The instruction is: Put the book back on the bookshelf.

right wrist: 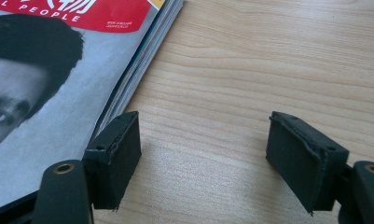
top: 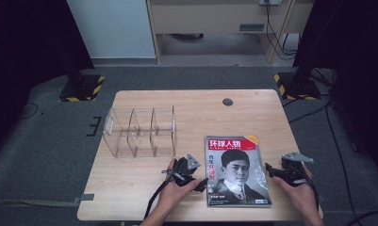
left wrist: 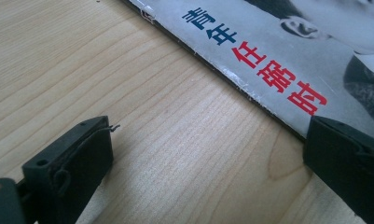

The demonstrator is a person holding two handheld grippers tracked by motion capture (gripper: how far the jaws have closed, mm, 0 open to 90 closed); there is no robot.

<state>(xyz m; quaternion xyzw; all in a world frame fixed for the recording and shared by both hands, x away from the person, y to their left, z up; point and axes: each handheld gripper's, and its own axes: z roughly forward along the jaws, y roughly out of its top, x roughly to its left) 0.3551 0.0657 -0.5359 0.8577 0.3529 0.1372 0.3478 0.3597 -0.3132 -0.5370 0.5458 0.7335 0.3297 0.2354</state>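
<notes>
On the table (top: 130,188) the magazine (top: 236,172) lies near the front edge, right of centre. An organizer (top: 140,132) stands behind and to its left, seemingly apart. One hand-held gripper flanks the magazine on each side: left (top: 196,181), right (top: 274,170).

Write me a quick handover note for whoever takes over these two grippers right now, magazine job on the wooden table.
Left gripper: open, holding nothing, low at the magazine's left edge, one jaw over the cover's edge and the other over bare table.
Right gripper: open, holding nothing, beside the magazine's right edge, jaws over bare wood.
Things: the magazine lies flat, cover up, at the table's near right. The clear acrylic organizer stands up the table to the left, its compartments looking empty.
Done: both grippers brought to the magazine's sides.
Left: grip and lift the magazine; it probably goes into the organizer, judging by the layout.
</notes>
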